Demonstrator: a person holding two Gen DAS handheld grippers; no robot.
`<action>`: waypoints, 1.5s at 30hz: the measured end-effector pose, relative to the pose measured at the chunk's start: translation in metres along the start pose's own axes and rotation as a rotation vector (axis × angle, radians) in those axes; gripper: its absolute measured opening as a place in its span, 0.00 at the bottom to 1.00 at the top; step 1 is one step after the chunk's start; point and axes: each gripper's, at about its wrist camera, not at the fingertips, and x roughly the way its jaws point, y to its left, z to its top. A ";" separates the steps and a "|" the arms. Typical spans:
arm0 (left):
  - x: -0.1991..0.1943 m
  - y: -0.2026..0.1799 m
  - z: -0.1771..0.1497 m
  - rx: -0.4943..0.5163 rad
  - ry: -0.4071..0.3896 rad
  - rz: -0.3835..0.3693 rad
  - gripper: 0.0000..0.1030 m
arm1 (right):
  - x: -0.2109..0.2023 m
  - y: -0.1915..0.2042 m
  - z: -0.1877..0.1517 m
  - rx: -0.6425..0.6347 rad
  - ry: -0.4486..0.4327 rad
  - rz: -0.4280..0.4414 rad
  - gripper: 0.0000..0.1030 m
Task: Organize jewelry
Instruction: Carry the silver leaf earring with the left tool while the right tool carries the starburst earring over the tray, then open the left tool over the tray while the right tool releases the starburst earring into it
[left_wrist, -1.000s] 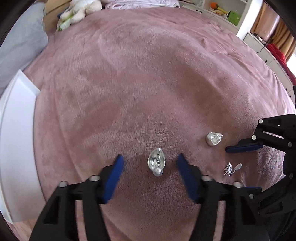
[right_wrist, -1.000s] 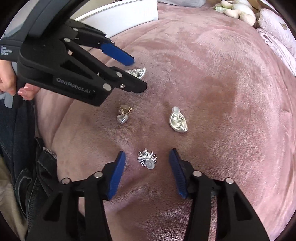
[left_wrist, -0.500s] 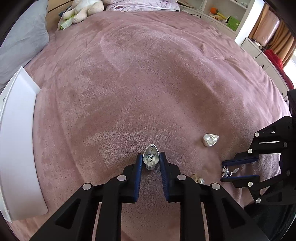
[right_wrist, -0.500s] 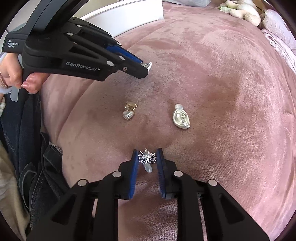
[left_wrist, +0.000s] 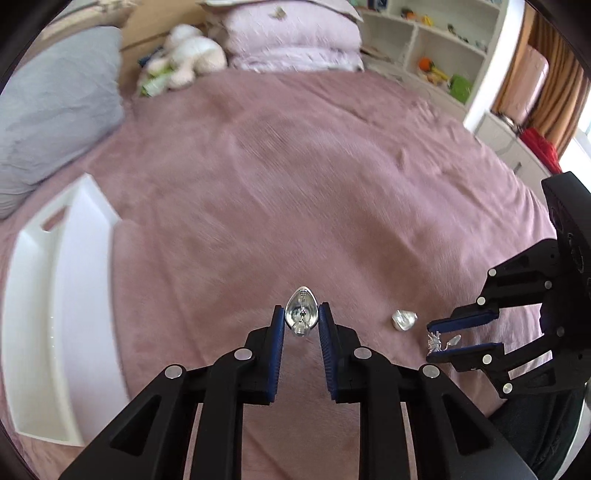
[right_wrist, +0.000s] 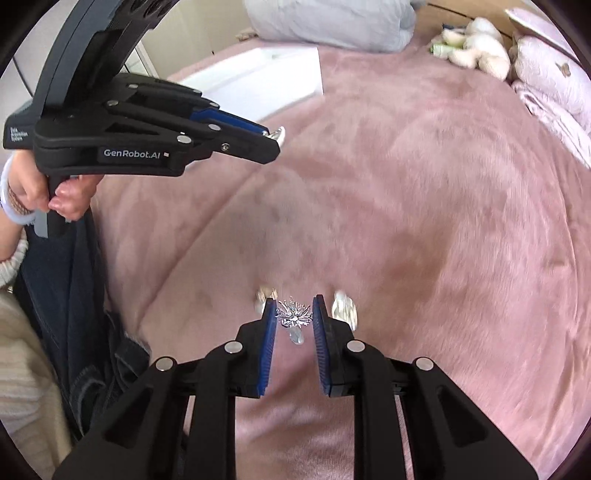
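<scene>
My left gripper (left_wrist: 302, 320) is shut on a silver teardrop earring (left_wrist: 302, 314) and holds it above the pink blanket; it shows in the right wrist view (right_wrist: 271, 138) with the earring's tip (right_wrist: 279, 133) sticking out. My right gripper (right_wrist: 294, 314) is shut on a spiky silver starburst earring (right_wrist: 294, 314), lifted off the blanket; it shows in the left wrist view (left_wrist: 456, 338) with that earring (left_wrist: 437, 339). A second silver teardrop earring (left_wrist: 404, 319) lies on the blanket, blurred in the right wrist view (right_wrist: 343, 308). A small gold and silver piece (right_wrist: 264, 293) lies left of my right fingers.
A white tray (left_wrist: 62, 314) lies on the blanket at the left, also in the right wrist view (right_wrist: 258, 77). A grey pillow (left_wrist: 55, 99), a plush toy (left_wrist: 184, 62) and pink pillows (left_wrist: 291, 37) are at the bed's head. Shelves (left_wrist: 436, 51) stand beyond.
Both grippers closed on their earrings and have lifted them off the blanket. Both views have tilted up, and the tray and bed head now show.
</scene>
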 end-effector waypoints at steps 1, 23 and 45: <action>-0.006 0.006 0.001 -0.010 -0.013 0.009 0.23 | -0.001 0.002 0.007 -0.005 -0.006 -0.001 0.20; -0.114 0.231 -0.050 -0.350 -0.125 0.261 0.23 | 0.025 0.121 0.214 -0.377 -0.148 0.027 0.20; -0.057 0.267 -0.096 -0.423 -0.032 0.184 0.23 | 0.115 0.122 0.311 -0.214 -0.174 0.010 0.21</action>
